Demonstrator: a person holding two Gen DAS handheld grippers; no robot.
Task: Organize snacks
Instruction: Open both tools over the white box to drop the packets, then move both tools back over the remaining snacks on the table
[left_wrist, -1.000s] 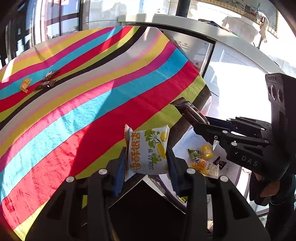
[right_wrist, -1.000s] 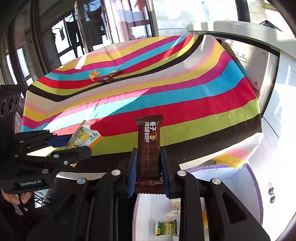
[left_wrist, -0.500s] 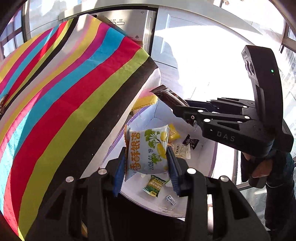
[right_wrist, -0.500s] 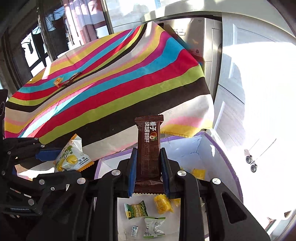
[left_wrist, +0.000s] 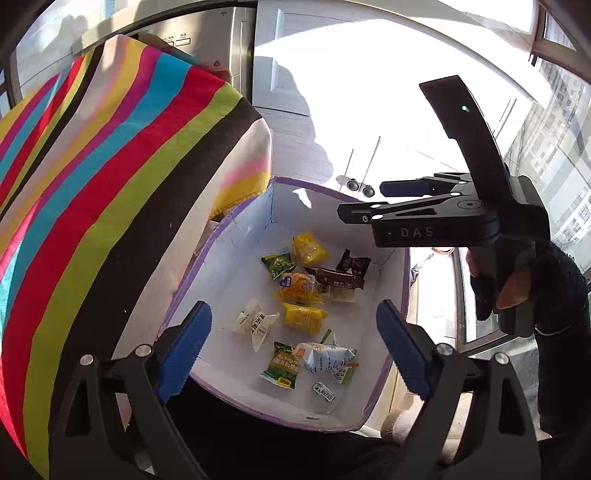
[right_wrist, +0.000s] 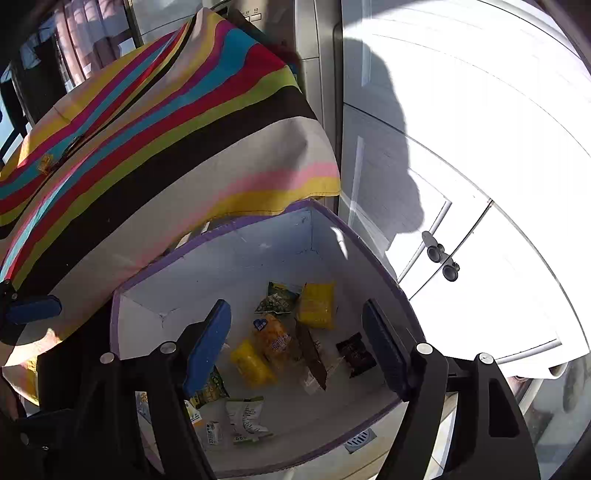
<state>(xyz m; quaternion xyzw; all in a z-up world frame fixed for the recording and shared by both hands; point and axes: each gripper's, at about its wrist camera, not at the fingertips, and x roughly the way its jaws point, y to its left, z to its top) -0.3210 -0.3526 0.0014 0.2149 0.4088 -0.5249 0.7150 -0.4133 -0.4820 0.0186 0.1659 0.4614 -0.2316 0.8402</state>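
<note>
The snacks (left_wrist: 303, 291) lie loose in the purple-rimmed box (left_wrist: 221, 229), directly below both claws. Left claw (left_wrist: 293, 349) and right claw (right_wrist: 297, 343) are opening, nothing between them (the brown bar (right_wrist: 312, 356) runs near-to-far). More wrappers (right_wrist: 46, 164) wait on the far striped counter (right_wrist: 147, 110).

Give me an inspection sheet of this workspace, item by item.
Surface: table under striped multicolour tablecloth.
Job's things: white purple-rimmed box beside the table holds wrapped snacks, including a long brown bar and a white-and-orange packet; a few snacks remain on the cloth.
Clutter: nothing seen.
Grippers: left tongs and right tongs opening above the box, nothing between them.
Cables: nothing seen.
Surroundings: white cabinets, windows.
</note>
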